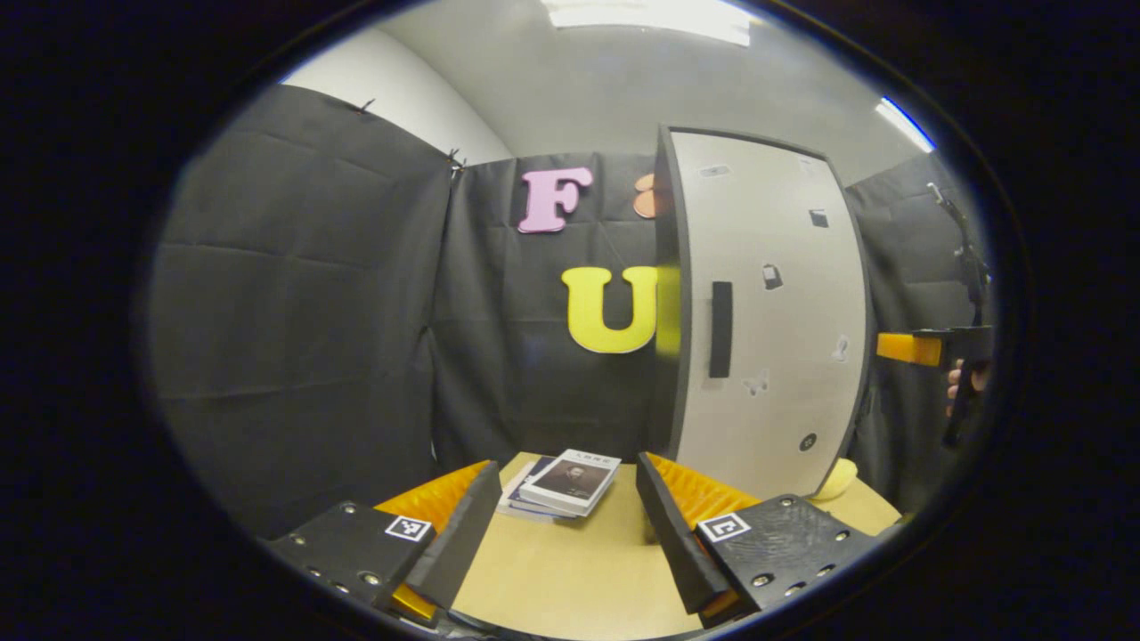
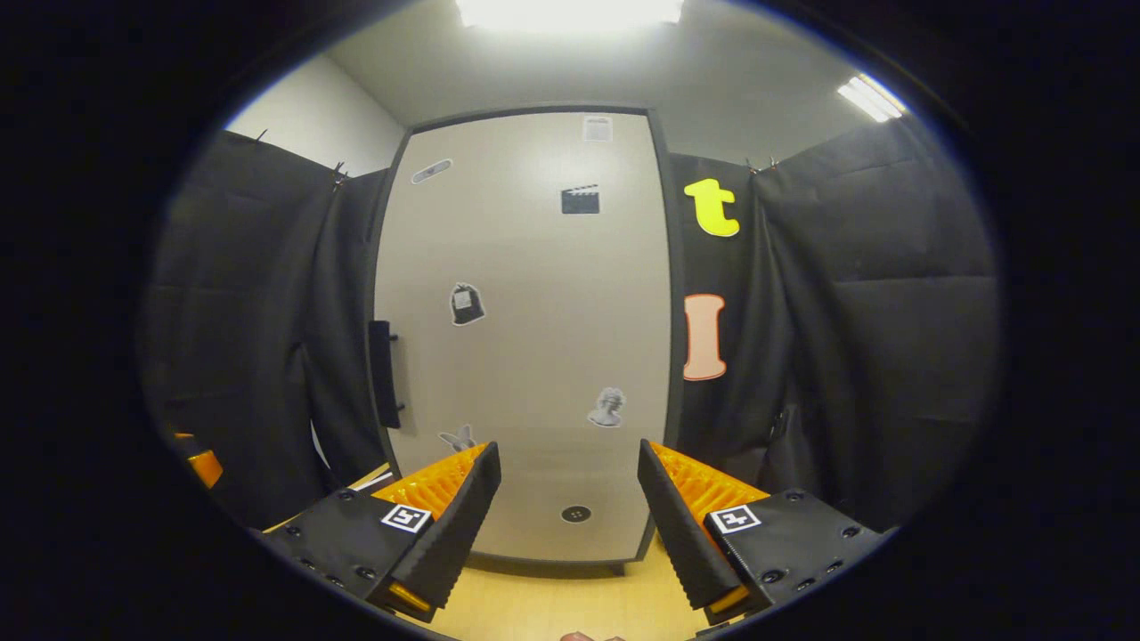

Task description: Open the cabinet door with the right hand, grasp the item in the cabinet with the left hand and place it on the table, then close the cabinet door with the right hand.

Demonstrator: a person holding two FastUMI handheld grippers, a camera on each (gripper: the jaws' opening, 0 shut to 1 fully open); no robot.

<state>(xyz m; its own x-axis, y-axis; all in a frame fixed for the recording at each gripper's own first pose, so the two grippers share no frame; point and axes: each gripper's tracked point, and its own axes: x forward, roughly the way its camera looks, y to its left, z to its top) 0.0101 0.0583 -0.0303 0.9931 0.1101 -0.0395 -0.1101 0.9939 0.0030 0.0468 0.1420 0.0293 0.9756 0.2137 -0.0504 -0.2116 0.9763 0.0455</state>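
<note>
on the table (image 1: pixel 570 570) left of the shut cabinet door (image 2: pixel 525 356), books (image 1: pixel 570 481) lie stacked. stiff, flat, probably light; pinch an edge. left gripper (image 1: pixel 565 525) and right gripper (image 2: pixel 568 516) gape wide, empty.

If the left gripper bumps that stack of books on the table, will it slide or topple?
The books lie flat in a low stack, so toppling seems unlikely. The top one sits askew and may slide off. The table looks smooth, so the stack probably shifts.
</note>
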